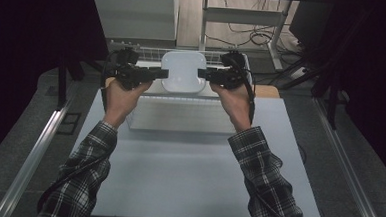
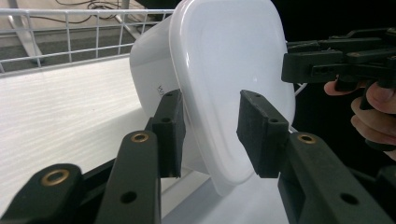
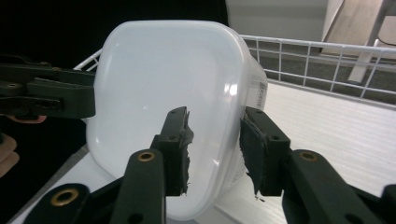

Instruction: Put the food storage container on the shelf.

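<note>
Fingers of left gripper (image 1: 159, 73) and right gripper (image 1: 206, 74) straddle opposite rims of white lidded container (image 1: 183, 71), contact unclear; container held above wire basket (image 1: 149, 51) at table's (image 1: 188, 163) far edge, basket floor partly hidden.

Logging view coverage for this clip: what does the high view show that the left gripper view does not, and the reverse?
The high view takes in both plaid-sleeved forearms, the grey table top, and the floor cables beyond.

The left gripper view shows the left gripper jaws straddling the lid rim with a gap at each pad, so a clamp cannot be confirmed, and dark print on the container's side wall.

Both show the white lidded plastic container, the white wire basket, and the right gripper at the container's opposite edge.
</note>
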Motion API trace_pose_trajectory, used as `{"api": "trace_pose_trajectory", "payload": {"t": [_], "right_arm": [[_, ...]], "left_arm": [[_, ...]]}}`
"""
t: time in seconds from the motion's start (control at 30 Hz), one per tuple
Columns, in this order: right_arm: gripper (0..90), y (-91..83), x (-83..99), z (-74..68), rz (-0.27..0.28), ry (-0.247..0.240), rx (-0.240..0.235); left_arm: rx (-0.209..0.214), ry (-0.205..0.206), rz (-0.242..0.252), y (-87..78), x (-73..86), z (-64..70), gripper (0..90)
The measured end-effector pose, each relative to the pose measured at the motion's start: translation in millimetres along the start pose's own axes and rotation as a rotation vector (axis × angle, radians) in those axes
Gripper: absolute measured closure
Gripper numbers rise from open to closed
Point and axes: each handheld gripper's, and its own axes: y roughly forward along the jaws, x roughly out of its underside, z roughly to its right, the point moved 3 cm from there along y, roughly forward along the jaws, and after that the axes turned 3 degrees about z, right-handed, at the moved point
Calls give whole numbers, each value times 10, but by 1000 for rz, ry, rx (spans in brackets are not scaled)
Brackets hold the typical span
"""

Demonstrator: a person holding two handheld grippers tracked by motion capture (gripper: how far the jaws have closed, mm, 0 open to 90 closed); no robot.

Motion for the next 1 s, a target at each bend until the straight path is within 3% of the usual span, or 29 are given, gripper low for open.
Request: {"api": "trace_pose_trajectory", "payload": {"t": [0.17, 0.43, 0.63, 0.8, 0.93, 1.0], "right_arm": [[581, 54, -17, 22, -5, 1, 14], [545, 102, -26, 51, -4, 3, 11], [477, 153, -19, 38, -4, -48, 76], [424, 185, -22, 67, 11, -43, 99], [406, 217, -28, 92, 23, -39, 116], [384, 249, -37, 102, 32, -46, 148]], "left_arm": [[-31, 10, -21, 53, -7, -13, 621], [-35, 1, -29, 95, -32, -56, 616], [-74, 11, -28, 155, -56, -83, 530], [-82, 2, -24, 176, -74, -128, 483], [-113, 4, -5, 211, -92, -146, 442], [-142, 14, 7, 230, -91, -141, 413]]}}
